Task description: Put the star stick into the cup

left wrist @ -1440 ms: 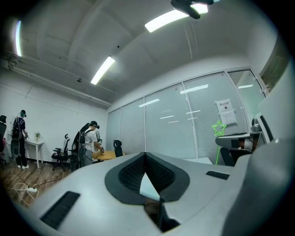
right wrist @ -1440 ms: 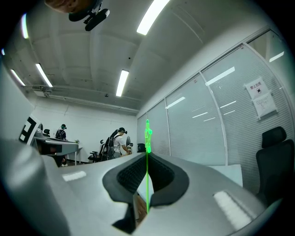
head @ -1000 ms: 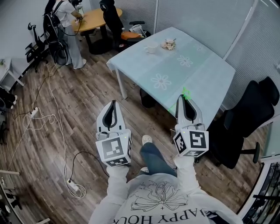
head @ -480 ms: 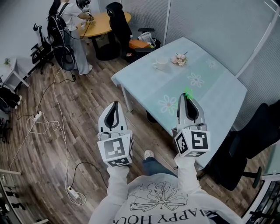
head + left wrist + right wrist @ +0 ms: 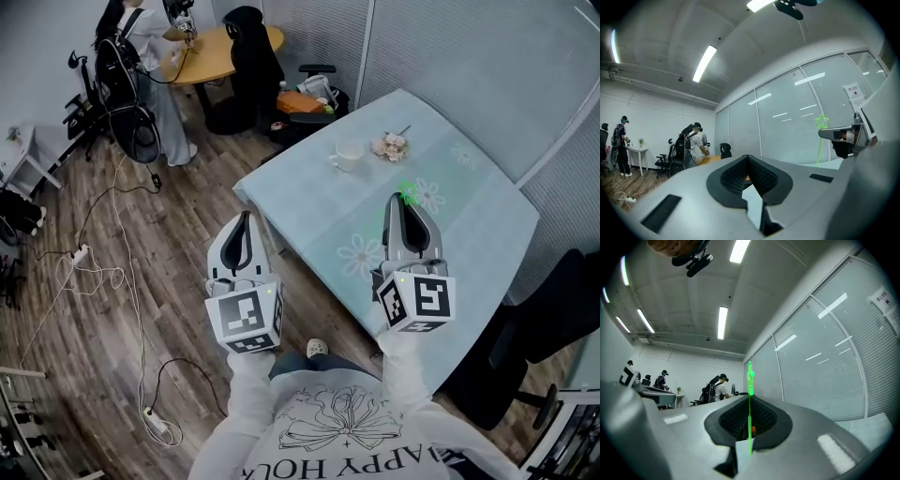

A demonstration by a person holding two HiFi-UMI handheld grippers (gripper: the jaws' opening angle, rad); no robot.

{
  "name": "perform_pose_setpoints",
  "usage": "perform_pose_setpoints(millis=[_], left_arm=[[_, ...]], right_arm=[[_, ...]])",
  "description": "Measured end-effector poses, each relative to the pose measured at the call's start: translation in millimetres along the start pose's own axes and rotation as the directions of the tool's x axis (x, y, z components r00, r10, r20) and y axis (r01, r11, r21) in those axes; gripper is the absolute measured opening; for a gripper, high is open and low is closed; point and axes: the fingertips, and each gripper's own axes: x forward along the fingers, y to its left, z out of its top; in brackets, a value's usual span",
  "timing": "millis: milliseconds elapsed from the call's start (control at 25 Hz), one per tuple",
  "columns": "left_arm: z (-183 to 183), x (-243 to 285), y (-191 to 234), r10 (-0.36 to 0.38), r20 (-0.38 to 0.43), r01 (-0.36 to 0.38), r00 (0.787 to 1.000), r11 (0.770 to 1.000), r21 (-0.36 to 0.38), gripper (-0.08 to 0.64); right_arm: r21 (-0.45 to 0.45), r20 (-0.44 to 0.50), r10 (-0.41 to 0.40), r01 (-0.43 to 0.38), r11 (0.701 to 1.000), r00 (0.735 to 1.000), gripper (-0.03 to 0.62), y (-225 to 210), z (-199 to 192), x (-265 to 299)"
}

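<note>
Insertion outstanding: at the near edge of the flower-print table (image 5: 469,202), the left gripper (image 5: 245,220) is closed on nothing, the white cup (image 5: 350,156) stands well apart on the far side, and the right gripper (image 5: 406,199) clamps the upright green star stick (image 5: 750,376).

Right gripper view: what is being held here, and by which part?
The right gripper is shut on the green star stick, pinching its thin stem just below the star; the rest hangs beneath. The left gripper holds nothing.

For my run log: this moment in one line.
right gripper: shut on star stick, not yet in cup | left gripper: shut, empty | cup: on table
</note>
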Motion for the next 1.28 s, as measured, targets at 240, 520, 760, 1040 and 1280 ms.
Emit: perform_pose_setpoints(millis=[240, 520, 760, 1040, 1280], left_arm=[[-0.5, 41.4, 0.5, 0.003, -0.010, -0.003, 1.000, 1.000, -0.001, 0.006], [-12.6, 92.1, 17.8, -0.010, -0.021, 0.010, 1.000, 1.000, -0.008, 0.006], [-15.9, 161.7, 23.4, -0.063, -0.015, 0.062, 0.998, 0.998, -0.017, 0.006], [-17.3, 258.6, 23.2, -0.166, -0.035, 0.166, 0.986, 0.986, -0.003, 0.006], [-23.4, 335.5, 21.2, -0.242, -0.055, 0.242, 0.969, 0.970, -0.010, 0.006]], right_arm=[[0.010, -0.012, -0.001, 0.001, 1.000, 1.000, 0.017, -18.8, -9.7, 38.6], [0.013, -0.023, -0.017, 0.017, 1.000, 1.000, 0.017, -21.1, -30.7, 83.3], [-0.002, -0.008, -0.044, 0.044, 0.999, 0.999, 0.017, -31.6, -41.6, 135.5], [-0.002, -0.024, -0.117, 0.116, 0.993, 0.993, 0.017, -54.1, -56.4, 214.5], [-0.013, -0.052, -0.166, 0.166, 0.986, 0.985, 0.017, -74.0, -74.8, 275.0]])
